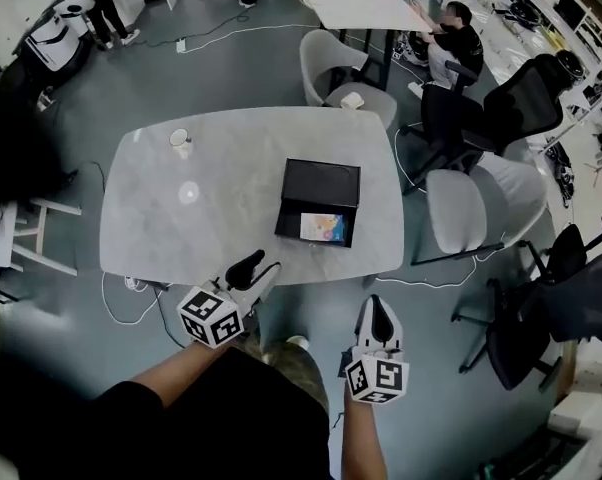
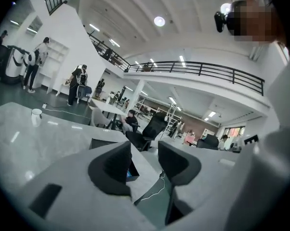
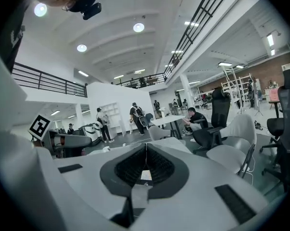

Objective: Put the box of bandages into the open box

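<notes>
Well, my left gripper (image 1: 256,271) hangs just off the near edge of the desk (image 1: 231,168), its jaws part-way apart with nothing between them. My right gripper (image 1: 381,320) sits lower, further off that edge, jaws pressed together and empty. Outward from the left one, ahead and a little to my right, the open box (image 1: 321,183) lies close to the near edge, right of the desk's middle. What I take for the box of bandages (image 1: 323,227), a colourful one, already rests in its near half, long side along the near edge. The left gripper is nearer; I judge no carrying remains.
</notes>
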Demonstrator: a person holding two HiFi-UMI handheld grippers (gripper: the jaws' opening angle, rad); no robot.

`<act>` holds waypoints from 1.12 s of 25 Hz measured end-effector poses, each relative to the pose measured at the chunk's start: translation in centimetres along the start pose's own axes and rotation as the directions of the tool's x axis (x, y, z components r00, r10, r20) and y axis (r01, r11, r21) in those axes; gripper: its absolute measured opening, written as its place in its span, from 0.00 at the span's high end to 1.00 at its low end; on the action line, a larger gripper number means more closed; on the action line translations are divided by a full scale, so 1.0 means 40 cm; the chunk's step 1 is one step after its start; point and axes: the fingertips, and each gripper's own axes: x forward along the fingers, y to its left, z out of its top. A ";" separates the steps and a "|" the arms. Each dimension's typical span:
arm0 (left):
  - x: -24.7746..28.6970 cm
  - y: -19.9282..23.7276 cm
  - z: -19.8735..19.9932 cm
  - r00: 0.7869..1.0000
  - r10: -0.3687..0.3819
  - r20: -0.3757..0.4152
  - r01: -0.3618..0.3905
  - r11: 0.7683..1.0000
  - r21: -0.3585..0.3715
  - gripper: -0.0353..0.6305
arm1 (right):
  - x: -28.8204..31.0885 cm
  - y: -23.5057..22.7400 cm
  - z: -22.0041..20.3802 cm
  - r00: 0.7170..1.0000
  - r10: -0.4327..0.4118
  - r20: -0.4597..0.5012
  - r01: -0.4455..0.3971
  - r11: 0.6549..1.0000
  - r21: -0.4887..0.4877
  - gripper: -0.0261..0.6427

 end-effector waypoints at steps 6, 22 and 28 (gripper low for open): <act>-0.164 0.015 0.044 0.995 0.063 0.075 -0.072 0.990 0.122 0.90 | -0.028 0.169 -0.005 0.997 0.072 0.003 -0.072 0.997 -0.037 0.94; -0.867 0.403 0.189 0.911 0.327 0.252 -0.372 0.915 0.156 0.92 | 0.071 0.818 0.015 0.974 0.225 0.011 -0.218 0.954 -0.207 0.94; -1.042 0.453 0.190 0.900 0.329 0.286 -0.380 0.913 0.146 0.92 | 0.034 1.031 -0.033 0.961 0.276 -0.011 -0.271 0.933 -0.239 0.94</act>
